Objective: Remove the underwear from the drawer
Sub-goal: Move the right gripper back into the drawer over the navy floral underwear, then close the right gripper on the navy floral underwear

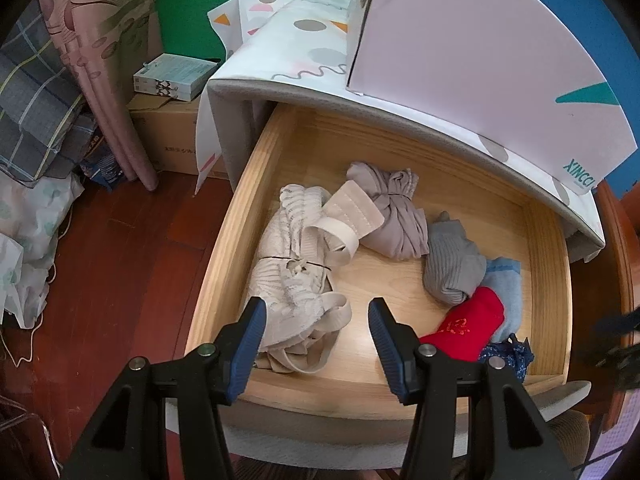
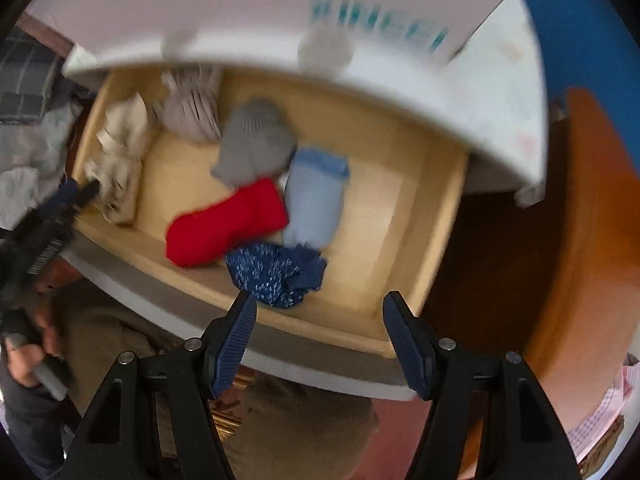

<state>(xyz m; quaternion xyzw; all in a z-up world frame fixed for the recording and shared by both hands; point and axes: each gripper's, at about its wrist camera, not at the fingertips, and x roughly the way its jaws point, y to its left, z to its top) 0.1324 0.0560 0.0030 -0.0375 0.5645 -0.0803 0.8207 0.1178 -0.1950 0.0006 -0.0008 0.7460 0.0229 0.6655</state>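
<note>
My left jaws (image 1: 316,320) stand apart with nothing between the blue pads, hanging over the near left part of the open wooden drawer (image 1: 224,248). Just past them lies the cream lace underwear (image 1: 288,276), bunched against the drawer's left wall, its straps looping toward the front edge. Beyond that sits a rolled mauve garment (image 1: 394,216) near the back, and to its right a grey ribbed roll (image 1: 452,268), then a red roll (image 1: 472,324) and a pale blue piece (image 1: 506,292)

My right jaws (image 2: 320,304) are likewise released and grasp nothing; they hang above the drawer's front rim. The view is smeared. Just beyond the left pad lies a dark blue speckled piece of underwear (image 2: 276,272), crumpled at the front of the drawer (image 2: 436,236). Behind it the red roll (image 2: 228,224) and the pale blue piece (image 2: 314,200) lie side by side, touching, with the grey roll (image 2: 256,140) farther back. At the far left I see my left jaws as a dark blur over the cream underwear (image 2: 120,152)

Over the drawer hangs the cabinet's white top with a pale box (image 1: 472,44) on it
</note>
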